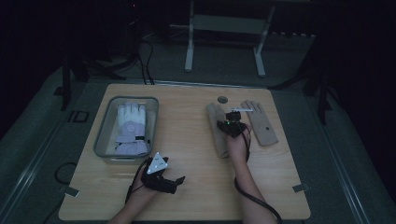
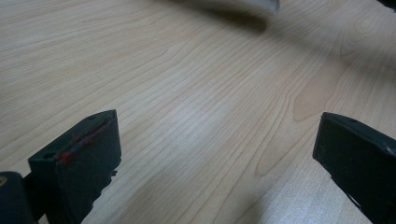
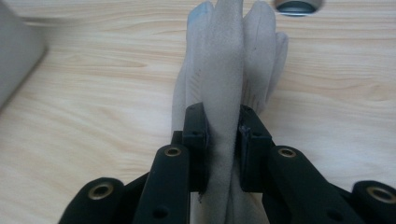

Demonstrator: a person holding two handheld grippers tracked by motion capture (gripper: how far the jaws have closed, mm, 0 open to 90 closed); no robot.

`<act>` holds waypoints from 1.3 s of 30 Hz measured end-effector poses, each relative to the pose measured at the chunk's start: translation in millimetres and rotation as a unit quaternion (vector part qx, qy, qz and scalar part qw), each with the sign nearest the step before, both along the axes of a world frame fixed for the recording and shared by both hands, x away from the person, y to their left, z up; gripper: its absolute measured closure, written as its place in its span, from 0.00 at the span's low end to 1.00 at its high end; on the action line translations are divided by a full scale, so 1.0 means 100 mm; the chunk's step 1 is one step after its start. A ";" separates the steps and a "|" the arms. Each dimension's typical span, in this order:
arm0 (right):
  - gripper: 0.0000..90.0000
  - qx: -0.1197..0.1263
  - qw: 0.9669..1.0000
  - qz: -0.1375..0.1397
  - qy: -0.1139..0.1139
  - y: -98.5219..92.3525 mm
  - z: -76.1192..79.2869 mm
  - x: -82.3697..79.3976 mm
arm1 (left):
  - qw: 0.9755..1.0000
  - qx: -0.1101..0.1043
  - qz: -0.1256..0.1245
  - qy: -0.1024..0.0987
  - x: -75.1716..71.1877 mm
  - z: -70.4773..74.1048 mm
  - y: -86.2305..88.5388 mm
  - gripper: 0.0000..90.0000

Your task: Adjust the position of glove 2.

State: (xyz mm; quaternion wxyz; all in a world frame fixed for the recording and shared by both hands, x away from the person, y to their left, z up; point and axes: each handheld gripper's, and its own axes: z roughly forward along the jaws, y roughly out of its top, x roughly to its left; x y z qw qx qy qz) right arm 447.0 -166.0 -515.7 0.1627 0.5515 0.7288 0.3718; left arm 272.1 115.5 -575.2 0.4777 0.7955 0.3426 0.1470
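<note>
- Your right gripper (image 3: pixel 223 149) was clamped on a beige suede glove (image 3: pixel 229 70), a raised fold of the fabric pinched between its two black jaws (the right gripper view showed this head-on).
- From the high view, that glove (image 1: pixel 217 128) lay on the right half of the wooden table (image 1: pixel 187 140), its fingers pointing away from you, with your right gripper (image 1: pixel 232 125) on top of it.
- A second beige glove (image 1: pixel 259 123) lay flat just to its right, apart from it.
- Your left gripper (image 1: pixel 179 181) rested near the table's front edge, jaws spread wide apart over bare wood (image 2: pixel 196 93), holding nothing.
- A grey plastic bin (image 1: pixel 103 135) sat on the left half of the table, and a white winter glove (image 1: pixel 131 128) lay inside it.
- A small round grommet (image 1: pixel 222 99) was set into the table beyond the beige gloves.
</note>
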 end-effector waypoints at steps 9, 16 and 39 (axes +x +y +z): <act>0.85 0.030 0.998 -0.061 -0.007 0.39 -0.02 -0.31 | 1.000 0.000 0.002 -0.011 -0.02 0.00 0.00 0.02; 0.84 0.014 0.997 -0.073 0.020 0.52 -0.25 -0.27 | 1.000 -0.002 0.002 -0.010 -0.01 0.00 0.01 0.02; 0.50 -0.011 1.000 -0.021 0.005 0.35 -0.10 -0.23 | 1.000 -0.006 -0.007 -0.009 -0.01 0.00 0.01 0.02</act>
